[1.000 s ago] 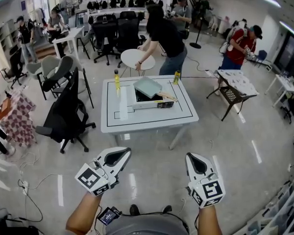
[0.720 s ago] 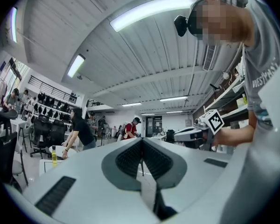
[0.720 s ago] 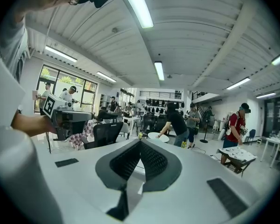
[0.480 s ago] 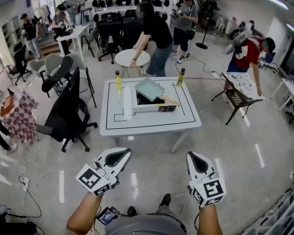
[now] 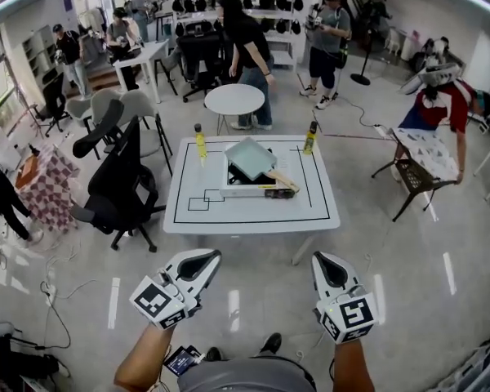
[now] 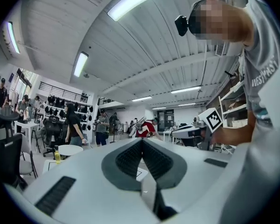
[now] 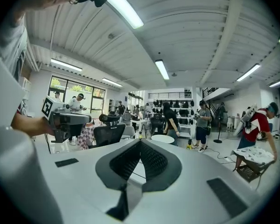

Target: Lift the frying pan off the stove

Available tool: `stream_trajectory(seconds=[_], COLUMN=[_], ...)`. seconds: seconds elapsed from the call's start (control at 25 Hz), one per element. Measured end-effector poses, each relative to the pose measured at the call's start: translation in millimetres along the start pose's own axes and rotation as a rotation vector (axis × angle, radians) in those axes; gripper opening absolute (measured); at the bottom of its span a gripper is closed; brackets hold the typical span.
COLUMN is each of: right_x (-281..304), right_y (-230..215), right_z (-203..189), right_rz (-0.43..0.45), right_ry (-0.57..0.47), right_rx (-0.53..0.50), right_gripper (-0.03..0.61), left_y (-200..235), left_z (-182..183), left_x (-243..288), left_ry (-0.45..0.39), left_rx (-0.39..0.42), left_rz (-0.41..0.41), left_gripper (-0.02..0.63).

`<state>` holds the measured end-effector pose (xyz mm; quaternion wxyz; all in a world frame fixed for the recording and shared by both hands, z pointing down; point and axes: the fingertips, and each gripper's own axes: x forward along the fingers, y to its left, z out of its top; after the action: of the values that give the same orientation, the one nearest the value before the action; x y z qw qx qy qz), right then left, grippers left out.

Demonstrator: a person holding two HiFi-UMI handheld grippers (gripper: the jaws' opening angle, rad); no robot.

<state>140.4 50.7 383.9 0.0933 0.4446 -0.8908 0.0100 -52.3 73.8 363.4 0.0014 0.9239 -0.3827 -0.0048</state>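
A pale green square frying pan [image 5: 251,158] with a wooden handle [image 5: 282,180] sits tilted on a portable stove [image 5: 247,181] on the white table [image 5: 253,212] ahead. Both grippers are held low and near me, well short of the table. My left gripper [image 5: 202,261] is shut with nothing in it. My right gripper [image 5: 327,268] is shut and empty too. In the left gripper view the jaws [image 6: 142,146] meet in a closed point. In the right gripper view the jaws [image 7: 140,147] also meet, with the table edge just showing past them.
Two yellow bottles [image 5: 200,141] [image 5: 310,138] stand at the table's far corners. A black office chair [image 5: 118,186] is left of the table, a round white table [image 5: 234,99] behind it. Several people stand around the room. A folding stand [image 5: 420,170] is at right.
I have walked nearer the table, so it sits lower and larger in the head view. Both grippers keep the same pose and stay shut. The people in the background have shifted.
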Motion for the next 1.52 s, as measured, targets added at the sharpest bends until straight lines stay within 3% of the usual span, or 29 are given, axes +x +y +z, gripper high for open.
stream_trajectory(seconds=[0.48,0.92,1.16,1.52], right_x=[16.0,25.8,38.0,55.9], right_y=[-75.7,-104.9,-113.7,-123.0], right_z=[-16.8,-30.0,-32.2,-14.8], right_rz=[0.12,0.155,0.127,0.014], right_ry=[-0.032,-0.039,-0.025,0.002], right_rx=[0.014,0.036,0.04,0.036], right_gripper=[0.012,0.012,0.012,0.012], left_y=[-17.2,-19.6,-0.5,40.0], left_z=[-5.1,-10.1,-15.8,-2.4], left_x=[67.8,98.9,120.1,155.0], left_ry=[0.037,0.07,0.07,0.02], left_rx=[0.032,0.045,0.035,0.023], left_rz=[0.107,0.127,0.087,-0.034], left_gripper=[-0.003,-0.003,-0.003,-0.003])
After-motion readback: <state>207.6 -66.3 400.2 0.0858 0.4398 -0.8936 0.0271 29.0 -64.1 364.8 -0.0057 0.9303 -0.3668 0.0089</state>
